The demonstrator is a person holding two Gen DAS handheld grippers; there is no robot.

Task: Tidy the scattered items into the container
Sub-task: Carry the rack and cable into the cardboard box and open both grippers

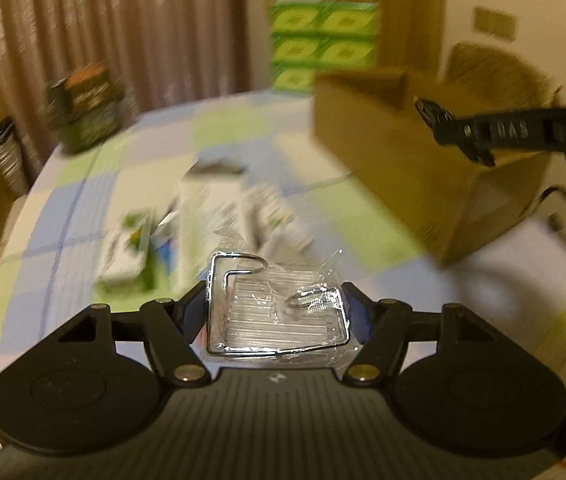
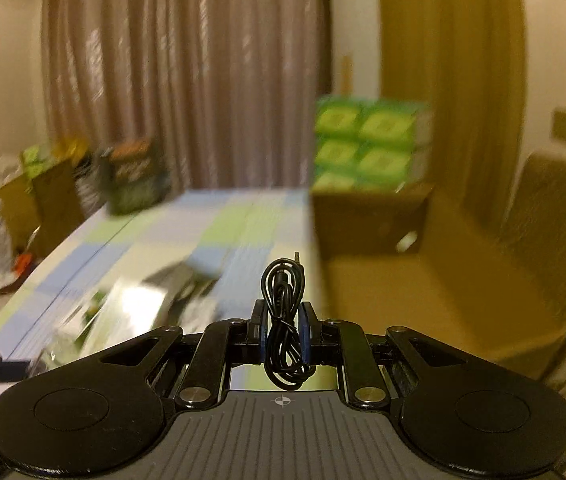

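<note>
My left gripper (image 1: pixel 277 316) clenched a wire rack (image 1: pixel 277 320) in slippery plastic wrap, light but stiff; my right gripper (image 2: pixel 283 334) pinched a limp coiled cable (image 2: pixel 283 320) mid-bundle. The cardboard box (image 1: pixel 423 168) stood near.

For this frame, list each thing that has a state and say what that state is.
Left gripper: shut on the wire rack.
Wire rack: in clear wrap, held off the table.
Right gripper: shut on the cable.
Cable: coiled, held.
Cardboard box: open on top.

Checked tbl (image 1: pixel 83 184), cardboard box (image 1: pixel 395 152), blurry white pkgs (image 1: pixel 211 216), dark box (image 1: pixel 87 112)
</note>
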